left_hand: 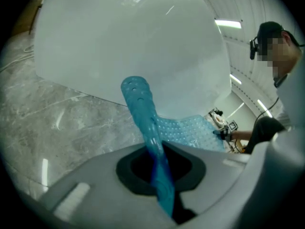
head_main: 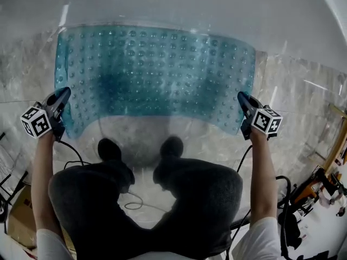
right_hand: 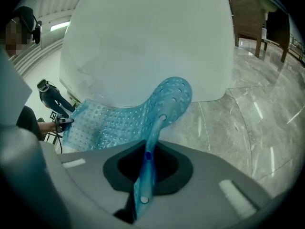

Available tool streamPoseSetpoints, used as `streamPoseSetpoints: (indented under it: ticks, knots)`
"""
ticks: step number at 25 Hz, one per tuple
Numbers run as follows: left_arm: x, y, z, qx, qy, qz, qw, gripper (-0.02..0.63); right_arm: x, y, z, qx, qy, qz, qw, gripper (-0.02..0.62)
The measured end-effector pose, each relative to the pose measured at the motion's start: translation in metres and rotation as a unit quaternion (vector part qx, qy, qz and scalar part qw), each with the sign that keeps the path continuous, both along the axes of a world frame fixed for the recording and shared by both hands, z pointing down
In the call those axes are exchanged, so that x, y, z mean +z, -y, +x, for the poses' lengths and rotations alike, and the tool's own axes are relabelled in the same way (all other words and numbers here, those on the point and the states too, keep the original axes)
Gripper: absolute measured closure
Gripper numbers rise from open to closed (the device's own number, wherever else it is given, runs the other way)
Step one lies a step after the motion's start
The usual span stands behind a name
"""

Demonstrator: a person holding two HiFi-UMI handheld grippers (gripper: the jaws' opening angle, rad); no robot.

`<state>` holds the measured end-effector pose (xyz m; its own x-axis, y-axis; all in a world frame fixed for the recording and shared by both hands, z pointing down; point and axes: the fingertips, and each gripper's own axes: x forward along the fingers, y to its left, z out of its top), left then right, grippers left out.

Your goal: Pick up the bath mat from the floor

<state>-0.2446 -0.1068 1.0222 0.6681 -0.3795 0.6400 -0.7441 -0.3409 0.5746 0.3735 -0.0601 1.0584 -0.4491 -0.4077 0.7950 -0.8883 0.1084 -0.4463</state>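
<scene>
A translucent blue bath mat (head_main: 154,75) with rows of small bumps and holes hangs stretched between my two grippers, lifted in front of a white bathtub. My left gripper (head_main: 60,103) is shut on the mat's left edge; in the left gripper view the mat's edge (left_hand: 151,137) runs up out of the closed jaws. My right gripper (head_main: 243,103) is shut on the right edge, where the mat corner (right_hand: 167,101) curls up from between the jaws. The mat's lower middle sags above the person's dark shoes (head_main: 108,148).
A big white bathtub (left_hand: 128,42) stands just ahead on the grey marble floor (right_hand: 257,123). Black cables (head_main: 133,202) lie on the floor by the person's feet. Equipment and cables clutter the right edge (head_main: 320,191), and a wooden table (right_hand: 257,13) stands farther off.
</scene>
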Motion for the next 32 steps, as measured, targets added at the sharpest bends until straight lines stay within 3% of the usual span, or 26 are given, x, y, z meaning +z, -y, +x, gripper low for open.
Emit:
streamPoseSetpoints:
  ticks: [8,12,15,23,32]
  knots:
    - [-0.076,0.000,0.020,0.015,-0.009,0.015,0.9997,0.588,-0.074,0.000,-0.018,0.005,0.008,-0.004,1.000,0.577]
    - [-0.043,0.006,0.022,0.013,-0.019,0.021,0.9995,0.588,-0.054,0.003,-0.028,0.015,0.006,-0.008,1.000,0.577]
    - [-0.063,0.010,0.022,0.015,-0.018,0.018,0.9996,0.588,-0.073,0.006,-0.036,0.017,0.016,-0.015,1.000,0.577]
    - [-0.296,-0.012,-0.003,0.025,-0.031,0.041,0.9984,0.588,-0.300,-0.009,-0.095,0.010,0.077,0.013,0.997,0.577]
    - [-0.570,-0.053,-0.015,0.033,-0.099,0.043,0.9936,0.586,-0.580,-0.041,-0.157,0.066,0.187,0.054,0.979,0.575]
